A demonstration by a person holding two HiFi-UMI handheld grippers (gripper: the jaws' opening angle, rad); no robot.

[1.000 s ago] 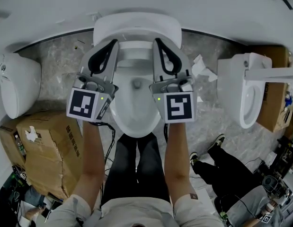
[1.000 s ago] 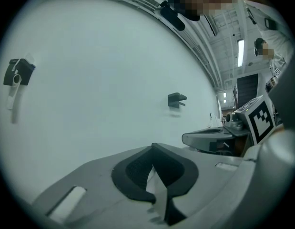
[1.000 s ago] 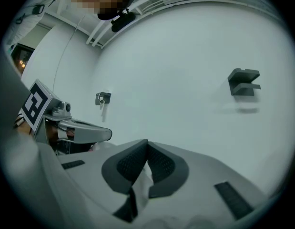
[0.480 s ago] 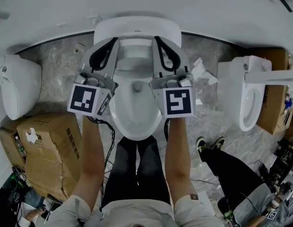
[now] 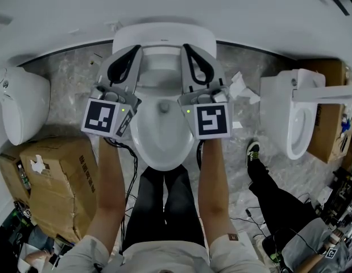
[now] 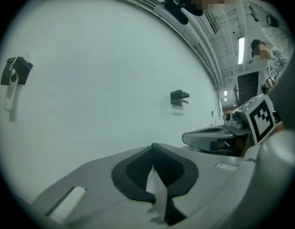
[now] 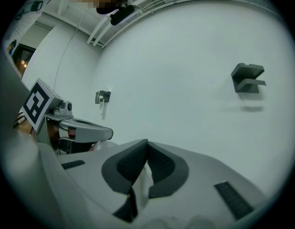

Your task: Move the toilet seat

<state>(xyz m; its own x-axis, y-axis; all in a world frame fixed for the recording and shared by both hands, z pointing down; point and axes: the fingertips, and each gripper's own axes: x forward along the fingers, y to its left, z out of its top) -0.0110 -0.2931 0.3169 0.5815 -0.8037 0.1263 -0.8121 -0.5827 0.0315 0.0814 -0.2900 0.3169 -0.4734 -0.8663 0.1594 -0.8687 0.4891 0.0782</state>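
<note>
A white toilet stands in the middle of the head view, its tank against the wall. From above I cannot tell whether its seat is up or down. My left gripper and right gripper hover side by side over the toilet's back part, both pointing at the wall. Both are shut, with nothing between the jaws. The left gripper view shows my left gripper facing bare white wall, the right gripper beside it. In the right gripper view my right gripper faces the same wall.
Another white toilet stands at the left and a third at the right. A cardboard box sits lower left, crumpled paper right of the tank. Another person's legs stretch across the floor lower right. A dark bracket sticks out of the wall.
Both grippers have stayed almost where they were. The other person's foot at the lower right has shifted up and toward the right toilet.
</note>
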